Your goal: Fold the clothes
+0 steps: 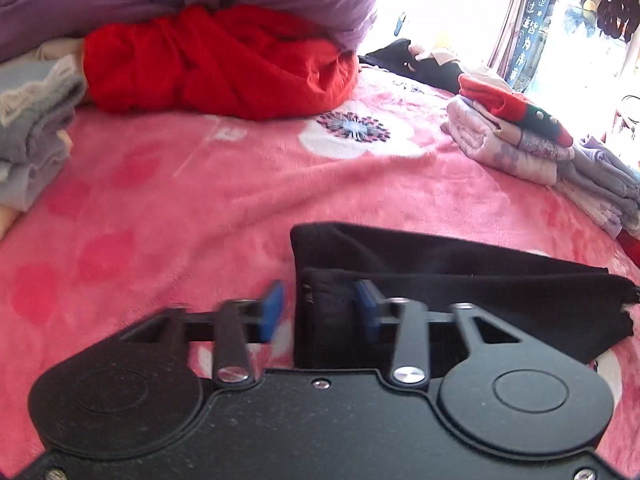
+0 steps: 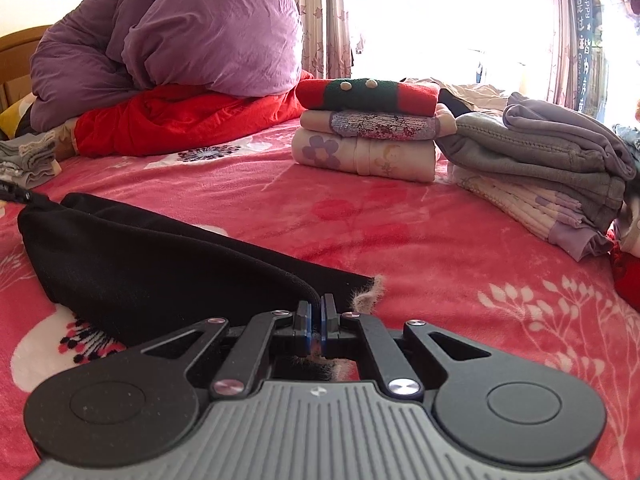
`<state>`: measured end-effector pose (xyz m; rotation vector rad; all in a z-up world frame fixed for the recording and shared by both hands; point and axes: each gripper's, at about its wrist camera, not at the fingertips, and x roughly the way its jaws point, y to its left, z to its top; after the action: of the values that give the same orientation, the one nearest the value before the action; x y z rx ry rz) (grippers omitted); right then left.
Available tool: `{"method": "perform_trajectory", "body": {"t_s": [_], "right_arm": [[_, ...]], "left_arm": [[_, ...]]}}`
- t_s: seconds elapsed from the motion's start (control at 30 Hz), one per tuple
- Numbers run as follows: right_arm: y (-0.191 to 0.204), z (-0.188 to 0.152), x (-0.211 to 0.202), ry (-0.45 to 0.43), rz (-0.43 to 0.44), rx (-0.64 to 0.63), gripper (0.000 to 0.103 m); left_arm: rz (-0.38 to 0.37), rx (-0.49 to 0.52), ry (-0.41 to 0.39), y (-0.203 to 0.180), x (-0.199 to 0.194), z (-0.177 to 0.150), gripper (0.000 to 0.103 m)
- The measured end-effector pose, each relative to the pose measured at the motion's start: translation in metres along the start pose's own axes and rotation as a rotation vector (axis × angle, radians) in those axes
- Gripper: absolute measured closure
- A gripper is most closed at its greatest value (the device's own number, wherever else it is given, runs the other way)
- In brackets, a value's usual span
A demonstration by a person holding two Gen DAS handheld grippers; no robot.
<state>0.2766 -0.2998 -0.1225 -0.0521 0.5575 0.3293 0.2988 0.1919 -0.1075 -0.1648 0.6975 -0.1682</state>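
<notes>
Several garments already sit folded on the bed; one neat stack of three, topped by a red and green knit, stands toward the far side, and just beside it to the right a looser pile of grey and lilac pieces leans a little; a smaller grey folded bundle lies at the far left edge. The piece in hand is the black garment, lying low and flat on the pink floral blanket near the person, doubled over at least once, with a fuzzy pale lining showing at its right corner. The right claw is pinched together on that corner's edge; the left claw stands apart, its blue pads straddling the garment's left end without gripping it. Whether this black piece is being laid out or partway through its folds I cannot settle; it looks halved, though the fisheye bends its outline.

Left unfolded, as far as shows: a rumpled red garment at the back, pressed under a big purple duvet, and some dark and pale clothes near the window. The duvet weighs on the red one; the two stacks crowd the right side, leaving the middle of the bed free.
</notes>
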Motion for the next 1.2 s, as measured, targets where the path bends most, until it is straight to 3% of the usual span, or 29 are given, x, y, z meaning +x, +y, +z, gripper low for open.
{"method": "perform_trajectory", "body": {"t_s": [0.07,0.2,0.3,0.47,0.67,0.87,0.93,0.97,1.0,1.07,1.2], "right_arm": [[-0.002,0.001,-0.001,-0.008,0.01,0.014,0.098],[-0.002,0.006,-0.01,-0.057,0.024,0.026,0.098],[-0.008,0.01,-0.012,-0.063,0.022,0.048,0.098],[-0.022,0.013,-0.003,-0.037,0.037,0.083,0.098],[-0.03,0.013,0.013,0.015,0.061,0.121,0.098],[-0.037,0.012,0.029,0.066,0.091,0.179,0.097],[-0.039,0.012,0.035,0.083,0.101,0.199,0.085],[-0.041,0.012,0.036,0.087,0.11,0.218,0.085],[-0.047,0.011,0.034,0.073,0.137,0.273,0.085],[-0.059,0.009,0.028,0.046,0.182,0.365,0.074],[-0.074,-0.001,0.021,0.038,0.212,0.492,0.069]], "left_arm": [[0.003,0.015,-0.037,-0.003,-0.005,0.0,0.087],[-0.034,0.036,-0.232,-0.012,-0.024,0.01,0.087],[-0.04,0.017,-0.299,-0.016,-0.02,0.015,0.087],[0.013,0.005,-0.252,-0.018,0.001,0.014,0.087],[0.043,-0.01,-0.261,-0.016,0.007,0.012,0.087],[0.098,-0.002,-0.143,-0.018,0.043,0.005,0.086],[0.077,-0.055,-0.145,-0.015,0.04,0.007,0.084],[0.06,-0.077,-0.146,-0.012,0.037,0.008,0.082],[0.044,-0.096,-0.146,-0.009,0.035,0.008,0.08],[0.024,-0.129,-0.131,-0.004,0.032,0.007,0.077],[0.033,-0.097,-0.133,-0.01,0.03,0.006,0.077]]}}
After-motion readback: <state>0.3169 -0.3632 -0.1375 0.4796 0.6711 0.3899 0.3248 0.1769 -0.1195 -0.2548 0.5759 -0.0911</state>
